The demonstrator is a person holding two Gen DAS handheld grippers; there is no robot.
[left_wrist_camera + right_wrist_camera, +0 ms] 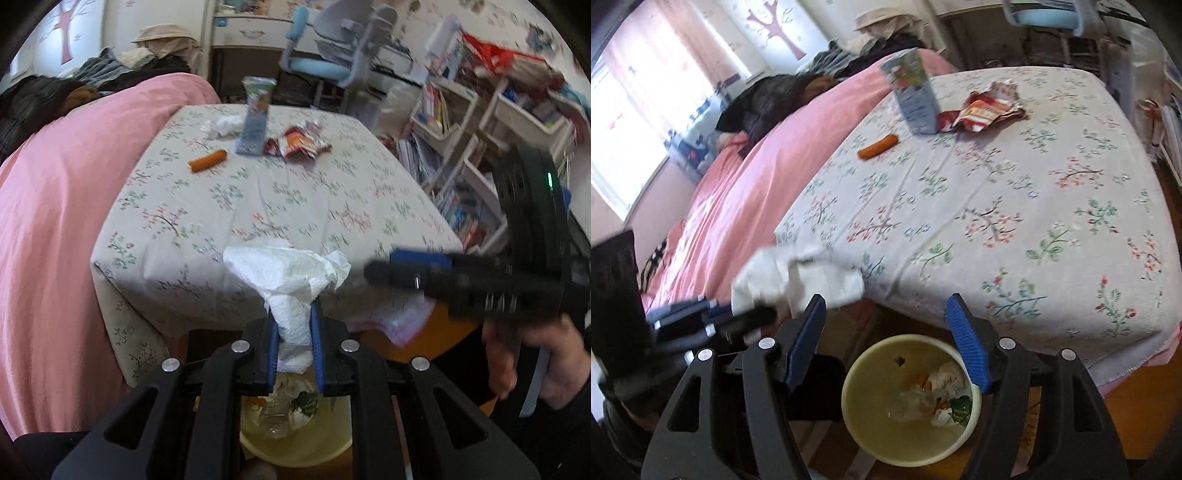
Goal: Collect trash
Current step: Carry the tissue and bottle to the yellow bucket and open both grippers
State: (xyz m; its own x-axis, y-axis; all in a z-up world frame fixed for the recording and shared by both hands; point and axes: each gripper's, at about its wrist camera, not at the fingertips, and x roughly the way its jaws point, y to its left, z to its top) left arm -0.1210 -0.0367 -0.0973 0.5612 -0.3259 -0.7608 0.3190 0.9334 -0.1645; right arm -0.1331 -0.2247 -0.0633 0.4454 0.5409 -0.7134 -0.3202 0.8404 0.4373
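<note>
My left gripper (293,317) is shut on a crumpled white paper towel (288,273) and holds it above the pale yellow bin (295,446) on the floor by the table's near edge. The towel also shows blurred in the right wrist view (798,277). My right gripper (886,325) is open and empty over the bin (864,373), which holds several pieces of trash. It shows from the side in the left wrist view (399,269). On the far part of the table lie an orange sausage (207,160), a tall carton (255,118), a red wrapper (299,142) and a white tissue (221,125).
The table has a floral cloth (1015,206). A pink bed (55,221) runs along its left side. A blue chair (325,59) and desk stand behind. Book shelves (480,147) stand at the right. A pink cloth (399,317) hangs at the table's near edge.
</note>
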